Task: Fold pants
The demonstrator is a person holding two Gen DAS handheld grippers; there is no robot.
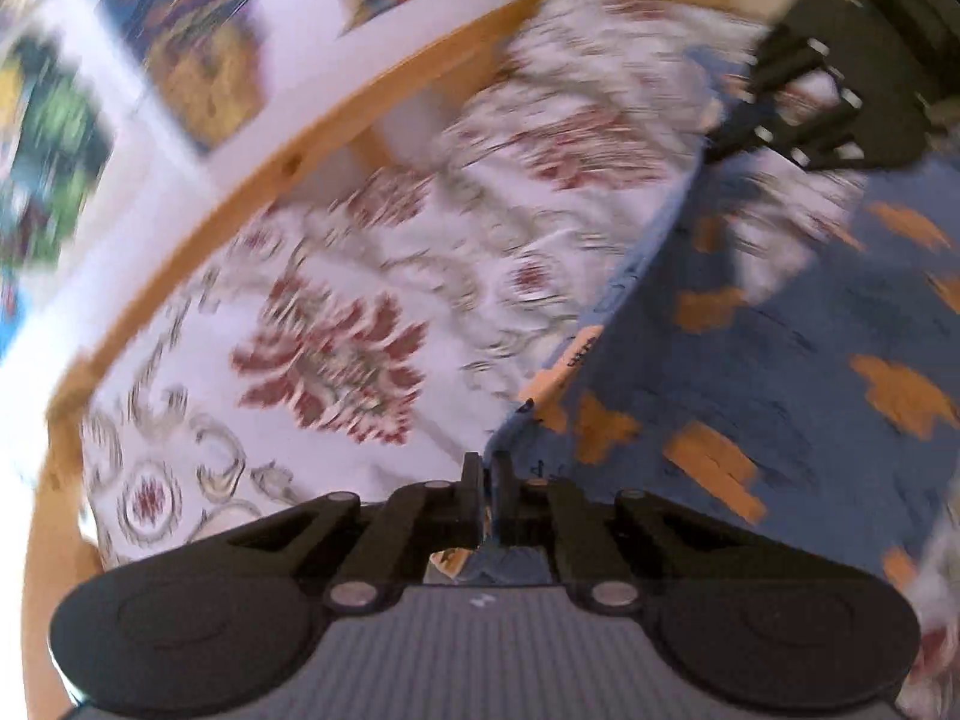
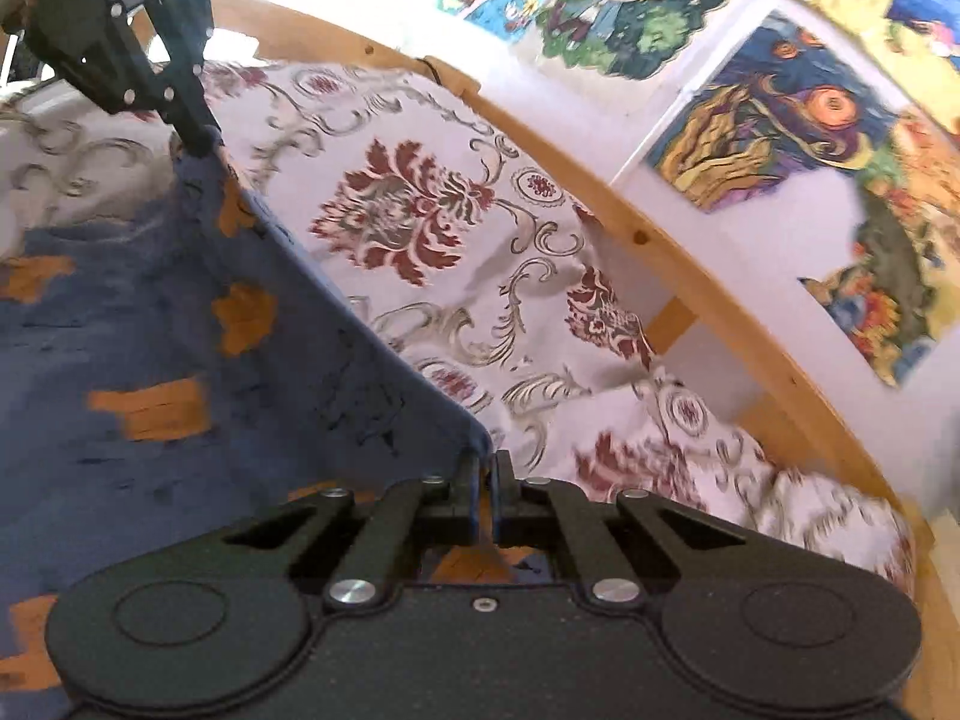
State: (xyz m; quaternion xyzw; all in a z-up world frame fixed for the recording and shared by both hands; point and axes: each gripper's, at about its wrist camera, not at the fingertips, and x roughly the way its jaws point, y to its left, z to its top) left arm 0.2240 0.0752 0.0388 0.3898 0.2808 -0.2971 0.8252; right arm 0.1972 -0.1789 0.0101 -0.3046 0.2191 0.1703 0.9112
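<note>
The pants [image 1: 750,360] are blue with orange patches and hang stretched over a bed. In the left wrist view my left gripper [image 1: 487,468] is shut on a corner of the pants, with cloth pinched between its black fingers. The right gripper [image 1: 744,138] shows at the upper right, gripping the far end of the same edge. In the right wrist view my right gripper [image 2: 487,468] is shut on the pants [image 2: 180,330] at a corner. The left gripper [image 2: 201,141] holds the other corner at the upper left. The edge runs taut between them.
A white bedspread with red floral and grey scroll pattern [image 2: 450,252] covers the bed beneath the pants. A curved wooden bed rail [image 2: 690,276] borders it. Colourful cartoon posters [image 2: 780,114] hang on the white wall behind. The left wrist view is motion-blurred.
</note>
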